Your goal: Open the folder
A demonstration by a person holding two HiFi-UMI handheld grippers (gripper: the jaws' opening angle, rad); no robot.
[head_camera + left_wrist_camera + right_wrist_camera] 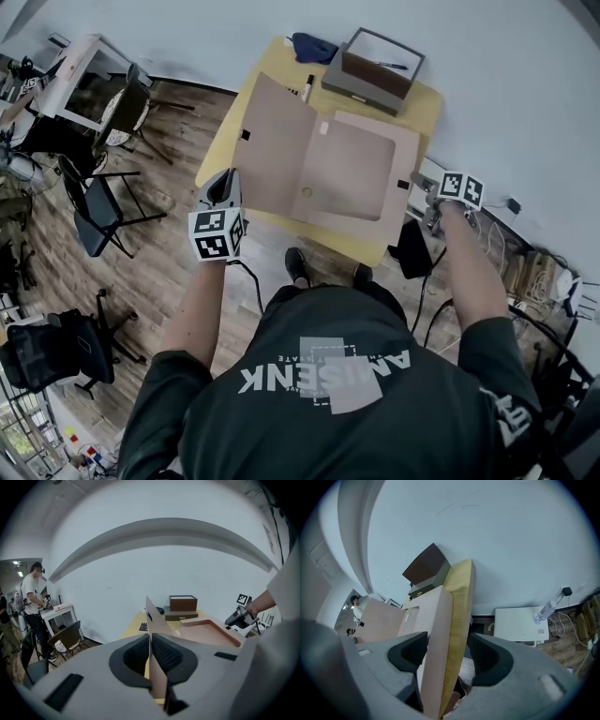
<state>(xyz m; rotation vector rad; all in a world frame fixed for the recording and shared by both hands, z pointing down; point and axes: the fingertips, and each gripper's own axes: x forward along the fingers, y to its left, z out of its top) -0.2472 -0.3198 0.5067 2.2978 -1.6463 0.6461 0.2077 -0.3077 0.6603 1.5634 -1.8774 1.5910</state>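
Left gripper (150,654) is clamped on the folder's (349,173) front cover (274,141) — its two dark pads pinch the thin brown board at its free edge. The cover runs away from the jaws edge-on, raised off the table (427,105) rather than lying flat.

Right gripper (447,652) has its jaws apart. Between them sit the folder's back half and the yellow table edge beneath it. The outer jaw stands clear of the table edge. Whether the other pad, over the folder, touches the board is hard to tell from this angle.

The folder lies open between the two grippers, and the recessed inner panel of its back half faces up just beside the right gripper.

Beyond both grippers, at the table's far side, stands a brown box (377,73). A dark blue cloth (314,47) lies beside it toward the left gripper's side, and a pen (307,88) lies just past the raised cover. Past the right gripper, off the table, a clear bottle (544,611) lies on a low white cabinet (518,625). Well off to the left gripper's left, a person (32,590) stands at a white desk (58,613).
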